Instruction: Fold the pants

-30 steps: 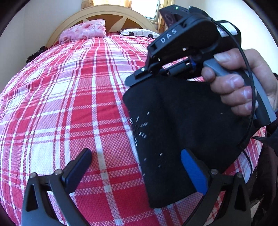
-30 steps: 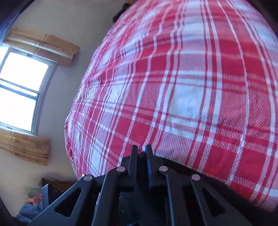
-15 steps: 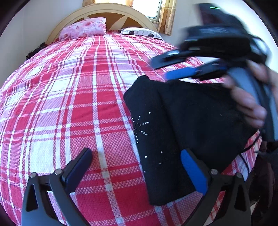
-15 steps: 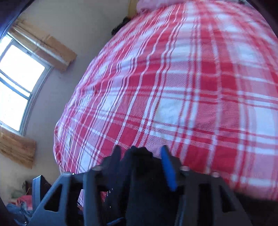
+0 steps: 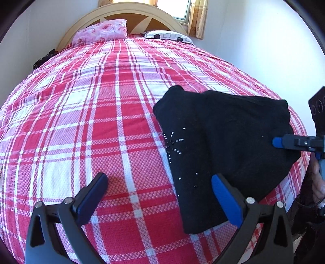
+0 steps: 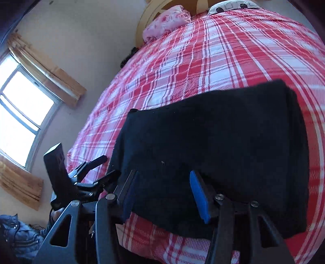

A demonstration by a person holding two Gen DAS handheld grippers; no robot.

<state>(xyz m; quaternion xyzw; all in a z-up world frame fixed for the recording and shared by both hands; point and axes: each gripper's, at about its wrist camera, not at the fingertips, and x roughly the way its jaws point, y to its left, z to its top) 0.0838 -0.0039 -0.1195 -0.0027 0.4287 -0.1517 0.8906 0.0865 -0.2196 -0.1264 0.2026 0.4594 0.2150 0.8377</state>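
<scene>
Black pants lie folded into a thick rectangle on the red plaid bedcover, near its right edge; small rhinestones dot the lower layer. My left gripper hovers open above the cover by the fold's near left corner, holding nothing. My right gripper is open over the near edge of the pants, its pads apart and not pressing on the cloth. One of its blue fingertips pokes in from the right in the left wrist view. The left gripper shows at the left of the right wrist view.
A pink floral pillow and a white patterned pillow lie against the wooden headboard. A white wall runs along the bed's right side. A window and a blue garment on the floor are left of the bed.
The right gripper was shut on the pants' far corner; it has opened, let go and drawn back to the fold's right side. The left gripper has not moved.
</scene>
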